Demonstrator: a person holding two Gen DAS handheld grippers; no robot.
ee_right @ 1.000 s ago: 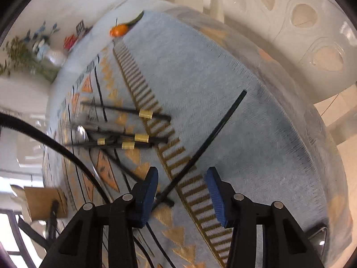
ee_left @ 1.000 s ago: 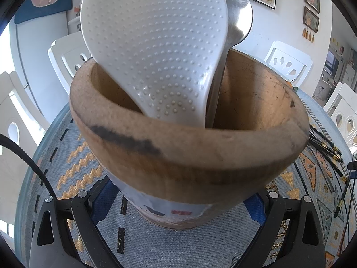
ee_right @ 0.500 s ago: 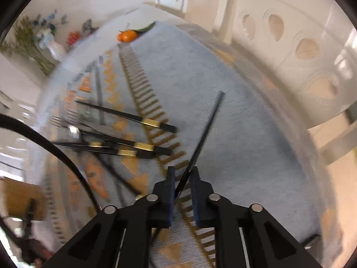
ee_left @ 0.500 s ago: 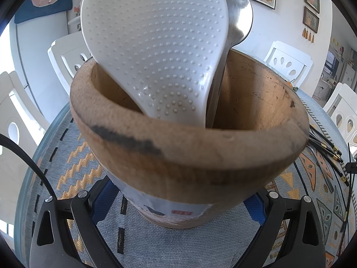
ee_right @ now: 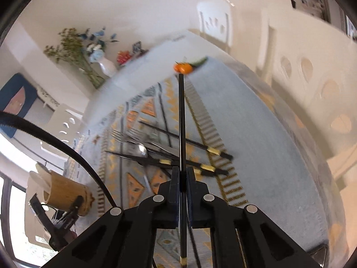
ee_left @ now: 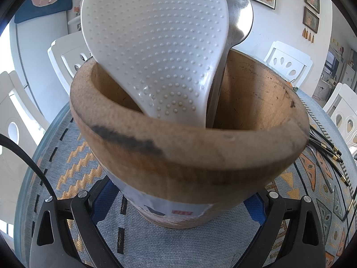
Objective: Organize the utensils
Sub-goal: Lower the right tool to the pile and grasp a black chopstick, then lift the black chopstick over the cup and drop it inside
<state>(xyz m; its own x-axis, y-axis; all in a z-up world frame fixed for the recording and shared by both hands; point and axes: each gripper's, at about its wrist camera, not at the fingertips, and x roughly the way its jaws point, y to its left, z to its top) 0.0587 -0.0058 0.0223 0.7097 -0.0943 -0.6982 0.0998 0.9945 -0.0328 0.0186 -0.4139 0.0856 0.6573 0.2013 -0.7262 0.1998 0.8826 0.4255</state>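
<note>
Checking the right side first: what have I got there?

Your right gripper (ee_right: 182, 176) has just been closing, and its jaws now stand pinched tight on a single black chopstick (ee_right: 181, 116). The stick runs straight between the pads, from 6 o'clock up to 12 o'clock in your right wrist view, and its far tip points at the orange (ee_right: 183, 68) on the far edge of the tablecloth (ee_right: 256, 145).

And the rest of the utensils?

They lie on the cloth beyond your pads. Several black chopsticks with gold bands (ee_right: 209, 167) cross each other there, running out toward 2 o'clock. Two forks (ee_right: 121, 135) and a small spoon (ee_right: 141, 149) sit toward 10 o'clock. This part of the view is blurred, so you cannot tell which pieces touch.

What about my left?

Your left gripper (ee_left: 178, 201) has the wooden holder (ee_left: 200, 156) between its fingers. The blue pads sit against its lower wall at 8 o'clock and 4 o'clock, so you have it clamped. From the right wrist view the holder shows at 8 o'clock, well apart from the pile.

Anything in it?

A white dimpled rice paddle (ee_left: 156, 44) stands in it, leaning toward 12 o'clock. A metal spoon (ee_left: 241, 22) stands just behind it at 1 o'clock.
</note>
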